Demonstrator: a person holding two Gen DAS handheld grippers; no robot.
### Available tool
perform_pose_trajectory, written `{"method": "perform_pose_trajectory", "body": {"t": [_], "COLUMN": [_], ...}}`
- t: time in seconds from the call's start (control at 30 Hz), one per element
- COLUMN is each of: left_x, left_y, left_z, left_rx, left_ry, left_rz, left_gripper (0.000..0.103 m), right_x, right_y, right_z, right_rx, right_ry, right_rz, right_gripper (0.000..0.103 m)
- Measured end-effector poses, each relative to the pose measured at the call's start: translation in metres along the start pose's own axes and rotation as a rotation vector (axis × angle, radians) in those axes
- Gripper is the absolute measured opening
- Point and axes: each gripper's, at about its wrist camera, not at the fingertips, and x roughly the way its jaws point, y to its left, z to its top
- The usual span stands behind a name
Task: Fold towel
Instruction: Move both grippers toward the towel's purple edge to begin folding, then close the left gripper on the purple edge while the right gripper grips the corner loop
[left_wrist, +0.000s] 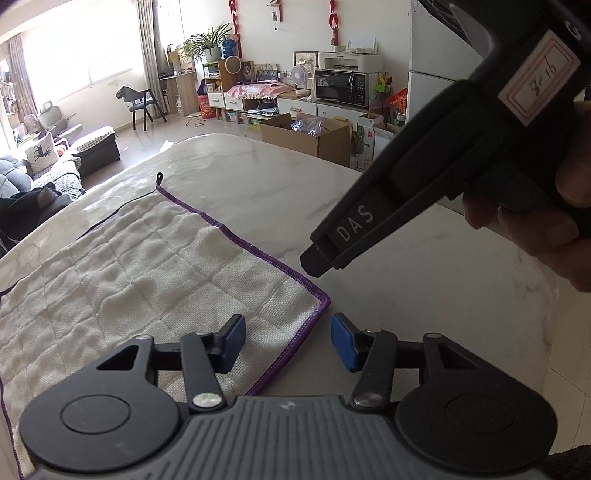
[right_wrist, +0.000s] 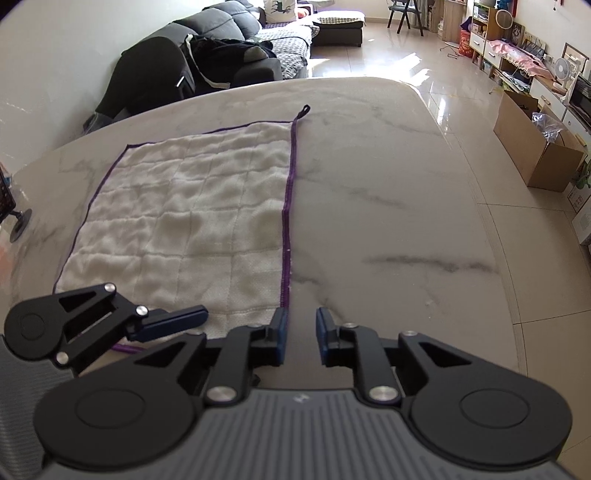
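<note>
Towel (right_wrist: 184, 221) lies flat on the marble table (right_wrist: 388, 221), white with purple hem; looks like one layer, though a fold already made can't be ruled out. From the right wrist view it fills the 9-to-12 o'clock part of the table, hanging loop (right_wrist: 303, 110) at its far corner near 12. Judgement: task barely started or mid-way, no fold in progress, near edge not lifted, folding still to do.

Left gripper (left_wrist: 288, 341): jaws apart, astride the towel's near right corner (left_wrist: 323, 301); left pad (left_wrist: 232, 341) is over cloth, right pad (left_wrist: 345, 341) over bare table, neither pressing. Nothing pinched.

Right gripper (right_wrist: 301, 332): jaws a little apart, nothing between them, hovering just off the towel's right hem at 6 o'clock.

View differences: left wrist view shows the right gripper's body (left_wrist: 443, 166) from the side at 2 o'clock, with the hand (left_wrist: 546, 229) holding it and a paper label; its tip seems to hang above the table beside the hem. Right wrist view shows the whole towel outline and far loop, plus the left gripper (right_wrist: 166, 321) at 8 o'clock over the near edge. Only that view shows the towel's left edge.
</note>
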Motion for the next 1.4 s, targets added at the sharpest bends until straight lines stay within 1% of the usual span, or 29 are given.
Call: {"method": "perform_pose_trajectory", "body": {"t": [0.03, 0.07, 0.1, 0.13, 0.17, 0.23, 0.3, 0.4, 0.53, 0.67, 0.8, 0.9, 1.17, 1.3, 1.4], "left_x": [0.002, 0.003, 0.004, 0.006, 0.006, 0.005, 0.003, -0.004, -0.014, -0.025, -0.037, -0.043, -0.057, -0.061, -0.064], "left_y": [0.0, 0.0, 0.0, 0.0, 0.0, 0.005, 0.011, 0.021, 0.031, 0.037, 0.044, 0.047, 0.055, 0.056, 0.059], "left_z": [0.001, 0.002, 0.002, 0.002, 0.002, 0.0, -0.003, -0.006, -0.005, -0.006, -0.009, -0.012, -0.018, -0.022, -0.026], "left_rx": [0.002, 0.0, -0.002, -0.004, -0.006, -0.043, -0.096, -0.162, -0.213, -0.248, -0.286, -0.302, -0.35, -0.351, -0.371], "left_ry": [0.001, 0.003, 0.005, 0.008, 0.008, -0.002, -0.015, -0.037, -0.056, -0.072, -0.078, -0.077, -0.081, -0.073, -0.067], "left_rz": [-0.013, -0.023, -0.02, -0.017, -0.014, -0.01, -0.006, 0.002, 0.013, 0.027, 0.03, 0.038, 0.051, 0.065, 0.067], "left_gripper": [0.028, 0.022, 0.015, 0.01, 0.009, 0.007, 0.006, 0.006, 0.006, 0.006, 0.006, 0.006, 0.006, 0.006, 0.006], "right_x": [0.0, 0.0, 0.0, 0.0, 0.0, 0.001, 0.002, 0.005, 0.012, 0.021, 0.034, 0.043, 0.064, 0.075, 0.085], "right_y": [-0.002, -0.003, -0.005, -0.007, -0.008, -0.011, -0.014, -0.016, -0.017, -0.018, -0.021, -0.024, -0.021, -0.018, -0.016], "right_z": [0.0, 0.001, 0.001, 0.002, 0.002, 0.005, 0.009, 0.019, 0.037, 0.057, 0.08, 0.096, 0.126, 0.138, 0.146], "right_rx": [0.005, 0.008, 0.012, 0.015, 0.017, 0.024, 0.028, 0.029, 0.022, 0.038, 0.062, 0.085, 0.105, 0.114, 0.126], "right_ry": [-0.003, -0.006, -0.01, -0.014, -0.017, -0.028, -0.037, -0.044, -0.045, -0.038, -0.026, -0.021, -0.004, 0.014, 0.029], "right_rz": [-0.001, -0.002, -0.003, -0.004, -0.005, -0.011, -0.019, -0.015, -0.013, 0.03, 0.047, 0.06, 0.083, 0.097, 0.112], "right_gripper": [0.028, 0.03, 0.035, 0.041, 0.045, 0.059, 0.062, 0.065, 0.066, 0.066, 0.066, 0.066, 0.066, 0.064, 0.06]}}
